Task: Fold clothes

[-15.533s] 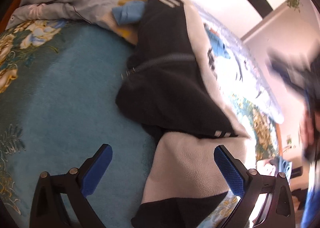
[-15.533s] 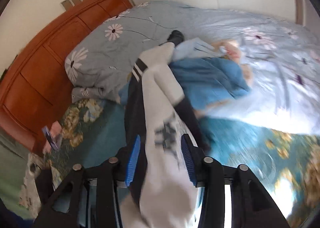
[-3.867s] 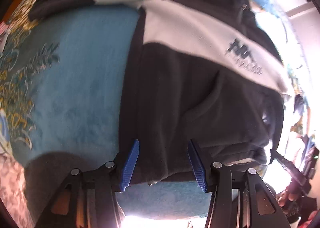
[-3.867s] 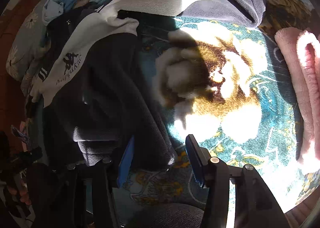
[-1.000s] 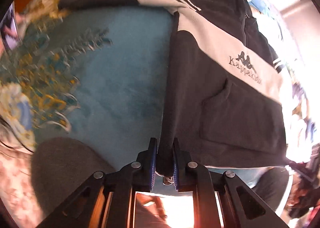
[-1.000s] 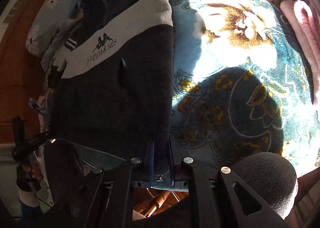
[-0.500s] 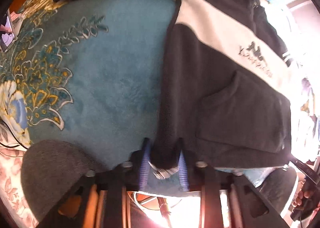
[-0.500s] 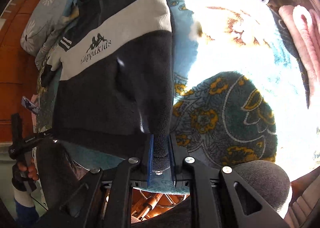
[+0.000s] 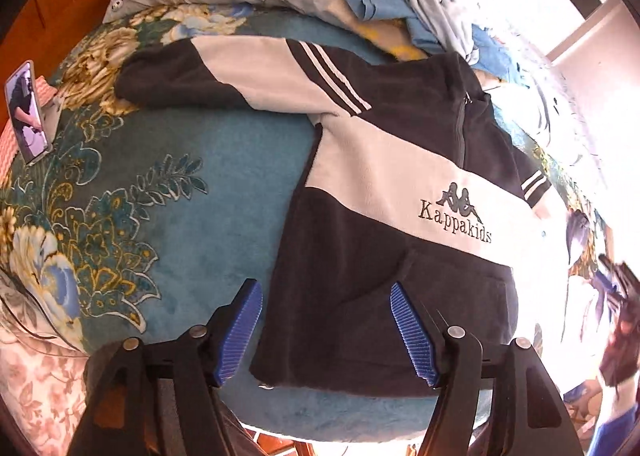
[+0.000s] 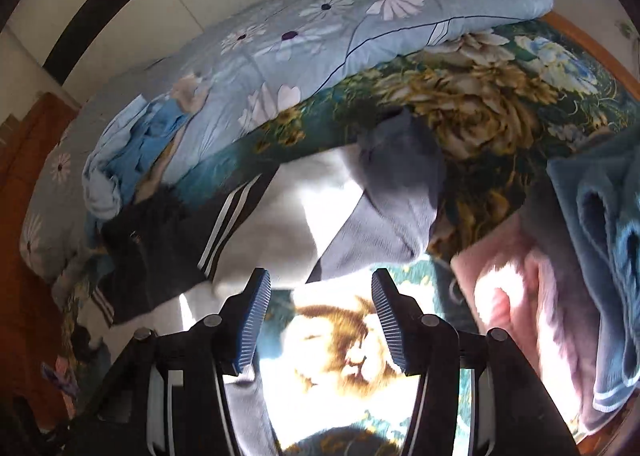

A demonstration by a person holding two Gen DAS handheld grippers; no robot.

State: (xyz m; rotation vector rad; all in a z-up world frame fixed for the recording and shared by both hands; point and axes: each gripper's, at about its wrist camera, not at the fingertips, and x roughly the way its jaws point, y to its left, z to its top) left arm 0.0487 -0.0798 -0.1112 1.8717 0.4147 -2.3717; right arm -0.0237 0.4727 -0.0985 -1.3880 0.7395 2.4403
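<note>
Harsh sunlight glare, blown highlights, fisheye-warped edges.

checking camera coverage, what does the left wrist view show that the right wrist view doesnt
Only the left wrist view: the Kappakids logo, the jacket's front pocket, a phone, and the open left gripper.

Only the right wrist view: a pink towel, a blue towel, and the open right gripper.

Both: the black-and-white jacket, the floral blanket and the light blue quilt.

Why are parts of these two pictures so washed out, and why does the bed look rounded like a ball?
Left wrist view: sunlight blows out the right edge, beside the jacket; the fisheye lens bulges the blanket.
Right wrist view: a sun patch glares between the open right gripper; the pink towel is blurred.
</note>
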